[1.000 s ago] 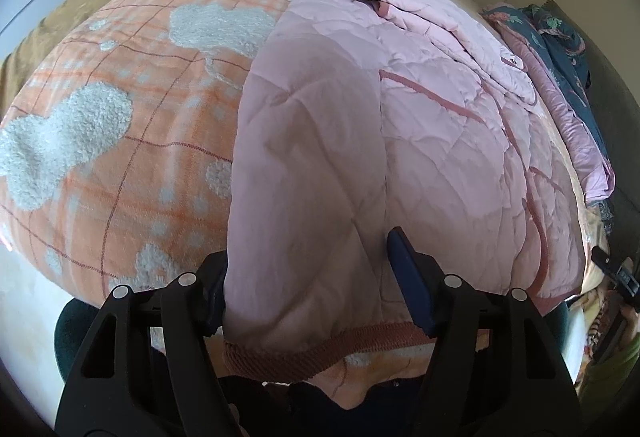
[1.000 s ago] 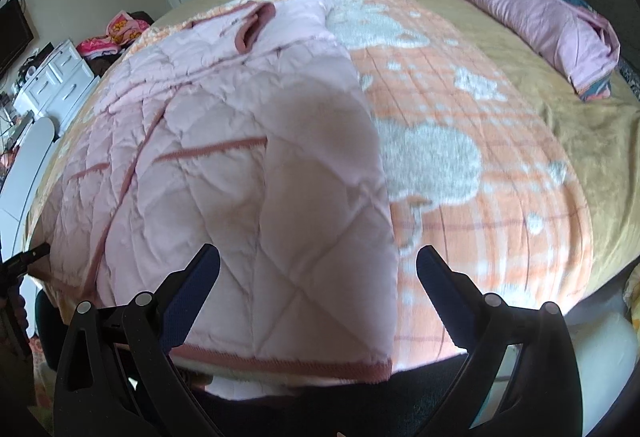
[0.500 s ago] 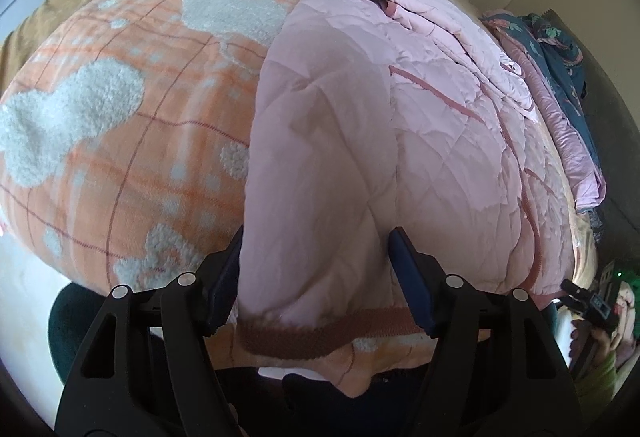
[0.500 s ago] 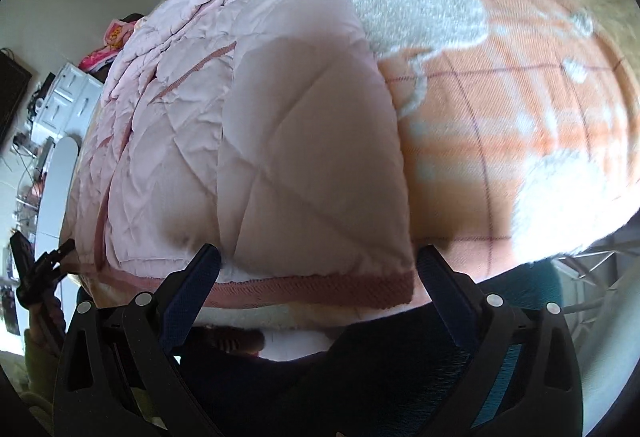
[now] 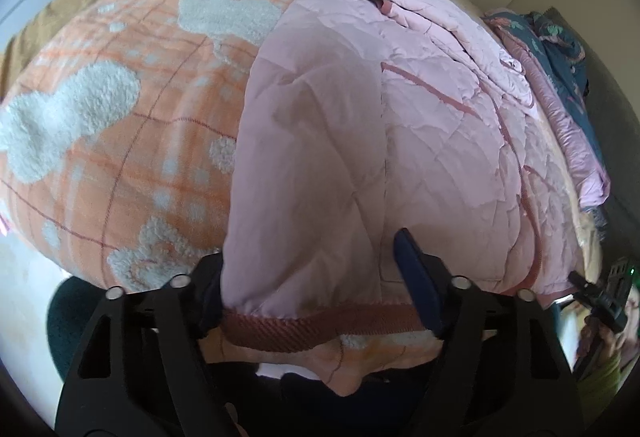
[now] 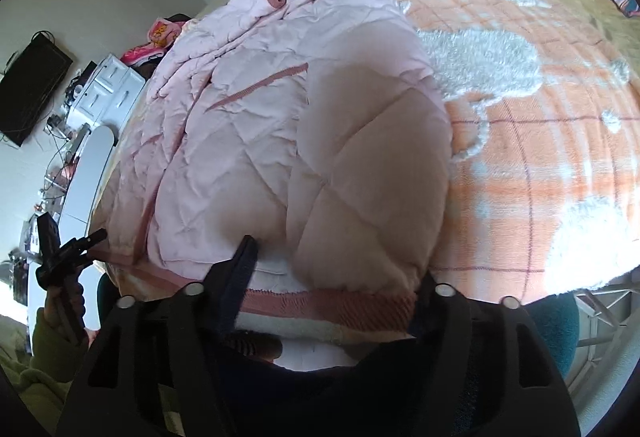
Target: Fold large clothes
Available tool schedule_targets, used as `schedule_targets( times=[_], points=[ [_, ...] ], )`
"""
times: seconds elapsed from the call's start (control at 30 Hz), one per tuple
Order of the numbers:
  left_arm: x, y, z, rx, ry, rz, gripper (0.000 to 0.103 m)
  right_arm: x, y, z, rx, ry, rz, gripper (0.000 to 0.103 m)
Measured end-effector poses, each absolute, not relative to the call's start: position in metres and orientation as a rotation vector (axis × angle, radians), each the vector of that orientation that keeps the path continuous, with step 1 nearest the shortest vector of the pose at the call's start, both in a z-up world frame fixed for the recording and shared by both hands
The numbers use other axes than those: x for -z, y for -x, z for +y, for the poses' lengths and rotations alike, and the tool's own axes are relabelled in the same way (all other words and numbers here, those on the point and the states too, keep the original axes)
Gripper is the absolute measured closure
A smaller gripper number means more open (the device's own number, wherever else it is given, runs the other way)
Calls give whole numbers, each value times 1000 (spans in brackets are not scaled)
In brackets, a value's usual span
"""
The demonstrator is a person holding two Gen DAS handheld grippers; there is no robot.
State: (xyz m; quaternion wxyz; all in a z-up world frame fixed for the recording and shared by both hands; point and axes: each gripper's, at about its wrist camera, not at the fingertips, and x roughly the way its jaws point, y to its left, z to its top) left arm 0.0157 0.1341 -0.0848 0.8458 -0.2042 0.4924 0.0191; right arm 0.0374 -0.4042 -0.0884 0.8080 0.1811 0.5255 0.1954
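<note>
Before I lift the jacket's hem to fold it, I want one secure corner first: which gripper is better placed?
Probably the left gripper: the pink jacket and its ribbed hem fill its closing jaws. The right gripper is also closing around its hem corner, with more slack visible.

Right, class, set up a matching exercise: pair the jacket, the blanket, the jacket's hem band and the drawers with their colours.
Things:
1. jacket
2. blanket
3. hem band
4. drawers

Colours:
A. white
B. pale pink
C. orange check with white patches
D. dusty rose

Pairs: 1-B, 2-C, 3-D, 4-A
</note>
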Motion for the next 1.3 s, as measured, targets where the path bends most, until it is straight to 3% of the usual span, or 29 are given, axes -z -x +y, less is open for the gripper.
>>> schedule_targets(
  times=[0.03, 0.1, 0.17, 0.23, 0.3, 0.4, 0.6, 1.3],
  points=[
    [84, -15, 134, -45, 425, 1036, 50, 93, -39, -405, -421, -402, 1126, 30],
    [81, -14, 137, -26, 448, 1025, 73, 98, -41, -404, -425, -422, 1123, 26],
    [79, -14, 135, -22, 447, 1021, 78, 97, -44, -403, -419, -425, 1116, 27],
    [75, -15, 131, -15, 428, 1014, 86, 91, -43, -401, -424, -405, 1096, 43],
    [69, -17, 127, -15, 404, 998, 90, 81, -43, -402, -445, -400, 1057, 69],
    [59, -19, 122, -7, 381, 971, 92, 66, -42, -405, -466, -411, 1007, 81],
    [31, -23, 119, 14, 340, 907, 93, 28, -47, -398, -499, -382, 895, 85],
    [-51, -75, 126, 38, 340, 710, 93, -65, -107, -384, -533, -319, 676, 88]
  ],
)
